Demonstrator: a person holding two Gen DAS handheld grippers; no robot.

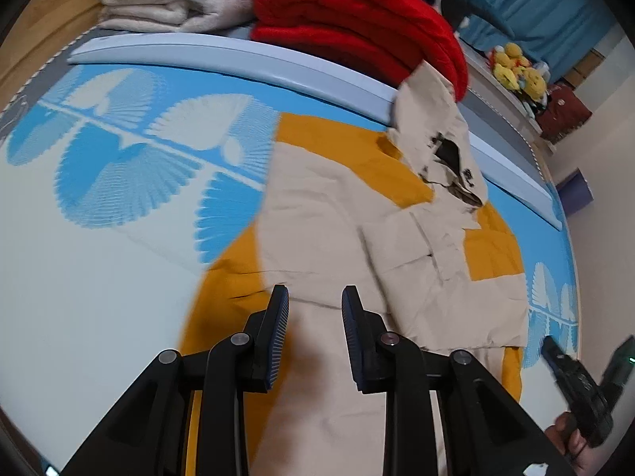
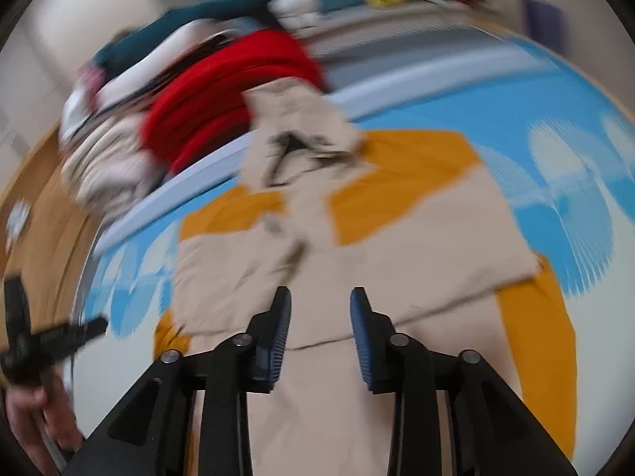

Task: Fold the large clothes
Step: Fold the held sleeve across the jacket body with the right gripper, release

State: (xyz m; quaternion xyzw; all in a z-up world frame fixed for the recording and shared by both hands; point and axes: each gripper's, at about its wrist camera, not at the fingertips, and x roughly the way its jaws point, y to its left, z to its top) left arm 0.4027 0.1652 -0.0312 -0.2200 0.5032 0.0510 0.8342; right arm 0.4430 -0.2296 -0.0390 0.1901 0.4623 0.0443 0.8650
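Lying flat: beige-and-mustard jacket [image 1: 337, 214], spread on the blue patterned mat [image 1: 131, 150]
Left tongs [image 1: 314, 297]: spread, nothing between, over its near hem
Right tongs [image 2: 320, 299]: spread, empty
Far edge: red folded cloth [image 1: 357, 16]

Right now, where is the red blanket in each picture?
Left wrist view: the red blanket is folded at the top middle, behind the pale bar.
Right wrist view: the red blanket is blurry, upper left of middle.
Shared landmark: the beige and orange jacket's collar lies against it in both views.
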